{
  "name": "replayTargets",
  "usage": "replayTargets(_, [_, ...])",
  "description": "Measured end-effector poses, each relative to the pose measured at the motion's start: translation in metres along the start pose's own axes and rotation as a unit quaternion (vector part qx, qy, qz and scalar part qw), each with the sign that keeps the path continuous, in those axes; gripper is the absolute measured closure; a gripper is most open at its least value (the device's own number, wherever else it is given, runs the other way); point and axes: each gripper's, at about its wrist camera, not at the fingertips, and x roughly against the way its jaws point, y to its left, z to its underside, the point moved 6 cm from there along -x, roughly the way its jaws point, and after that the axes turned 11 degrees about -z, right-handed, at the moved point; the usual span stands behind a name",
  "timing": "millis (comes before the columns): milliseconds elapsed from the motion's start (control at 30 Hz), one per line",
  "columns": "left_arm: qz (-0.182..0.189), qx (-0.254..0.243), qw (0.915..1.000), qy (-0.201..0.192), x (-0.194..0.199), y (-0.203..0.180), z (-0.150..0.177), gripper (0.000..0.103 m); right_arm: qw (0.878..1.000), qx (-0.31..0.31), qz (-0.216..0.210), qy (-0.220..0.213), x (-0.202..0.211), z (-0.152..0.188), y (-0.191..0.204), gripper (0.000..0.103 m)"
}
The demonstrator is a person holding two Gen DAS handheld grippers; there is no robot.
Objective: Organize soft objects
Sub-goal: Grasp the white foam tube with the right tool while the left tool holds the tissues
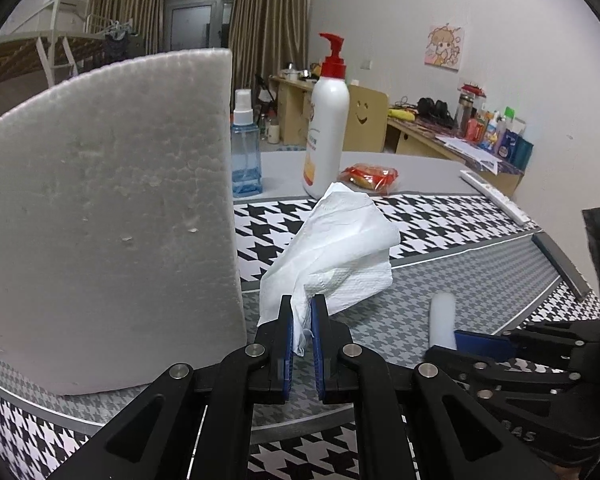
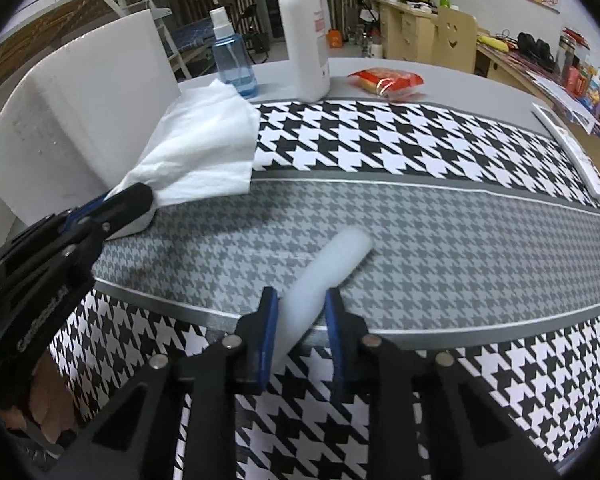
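Note:
My left gripper (image 1: 302, 312) is shut on a crumpled white tissue (image 1: 336, 240), which it holds just above the houndstooth mat; the tissue also shows in the right wrist view (image 2: 204, 148), with the left gripper (image 2: 138, 196) at the left of that view. My right gripper (image 2: 301, 300) is shut on a white foam cylinder (image 2: 328, 268) that sticks forward over the grey band of the mat. The cylinder's tip (image 1: 443, 318) shows at the lower right of the left wrist view. A large white foam block (image 1: 108, 220) stands upright right beside the left gripper.
A black, white and grey houndstooth mat (image 2: 440, 216) covers the table. At the back stand a blue spray bottle (image 1: 245, 148), a white pump bottle with a red top (image 1: 327, 120) and a red snack packet (image 1: 370, 176). A white flat item (image 2: 572, 148) lies at the right edge.

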Motion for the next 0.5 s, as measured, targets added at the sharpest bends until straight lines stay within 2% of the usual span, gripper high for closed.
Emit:
replayTargets(200, [0.001,0.002,0.9999,-0.016,0.007,0.003,-0.0006,0.094,1.0,-0.02,-0.006,-0.003,-0.0048,-0.0049,0.0,0.077])
replayTargets(367, [0.003,0.001,0.9997,-0.023,0.0109,0.0033,-0.001,0.094,1.0,-0.024,0.006,-0.018,-0.0053,-0.0095,0.0016,0.092])
replayTargets(500, [0.002,0.002,0.9997,-0.025,0.0115,0.0041,-0.0015,0.094,0.999,-0.026,-0.006,-0.029,0.0014,-0.0081,0.0006,0.094])
